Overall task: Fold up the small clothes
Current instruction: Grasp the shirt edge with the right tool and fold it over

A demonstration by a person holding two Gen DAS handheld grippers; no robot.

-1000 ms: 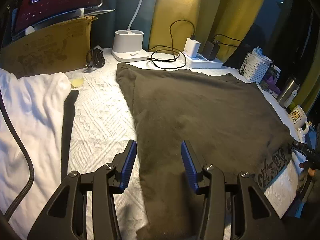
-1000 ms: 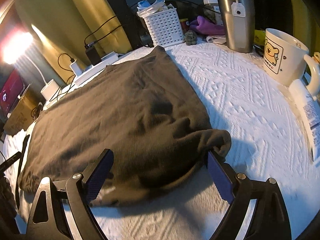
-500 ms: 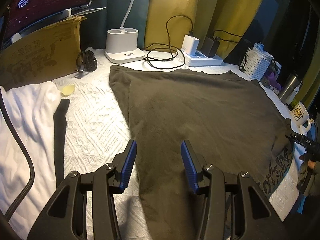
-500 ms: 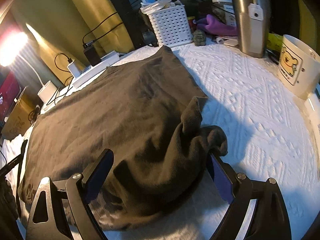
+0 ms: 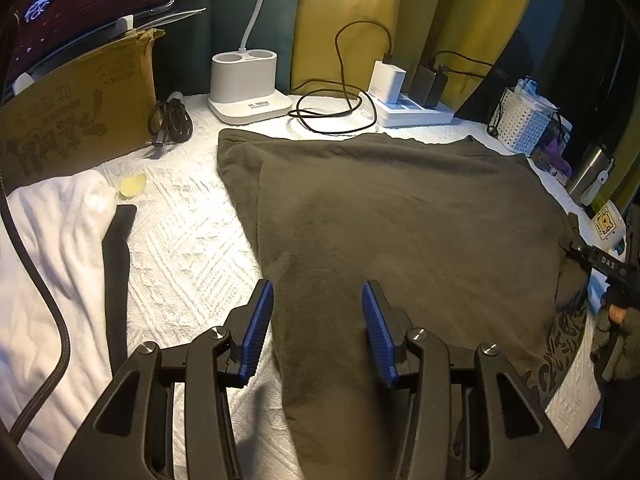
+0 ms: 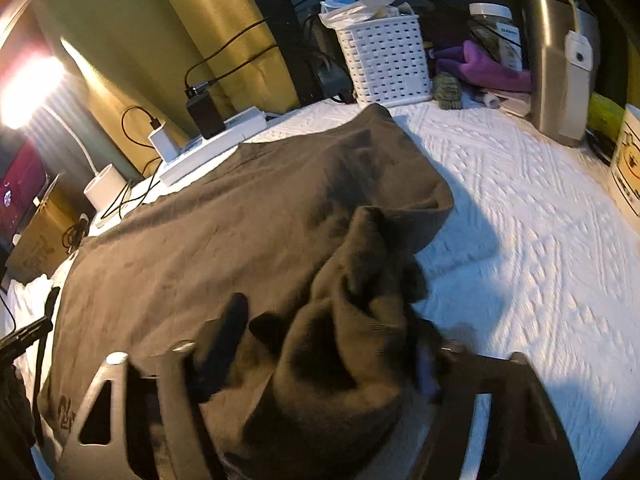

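A dark olive-brown garment (image 5: 400, 220) lies spread on the white quilted surface (image 5: 188, 248). My left gripper (image 5: 318, 320) hovers open over the garment's near left edge, with nothing pinched between its blue pads. In the right wrist view the garment's right corner (image 6: 360, 280) is bunched up in a heap between the fingers of my right gripper (image 6: 328, 344). Its jaws are closing on that bunch and are blurred; the left finger (image 6: 226, 336) still shows a dark gap to the cloth. The right gripper also shows at the far right edge of the left wrist view.
A white cloth (image 5: 48, 248) and a black strip (image 5: 116, 272) lie at left, beside a cardboard box (image 5: 80, 120). Lamp base (image 5: 246, 80), cables and power strip (image 5: 412, 108) line the back. White basket (image 6: 384, 60), steel tumbler (image 6: 560, 60) and mug (image 6: 628, 160) stand at right.
The right gripper's jaws have narrowed around the garment's corner, and the cloth has piled higher and slid left between them. The left gripper has barely shifted and stays open.
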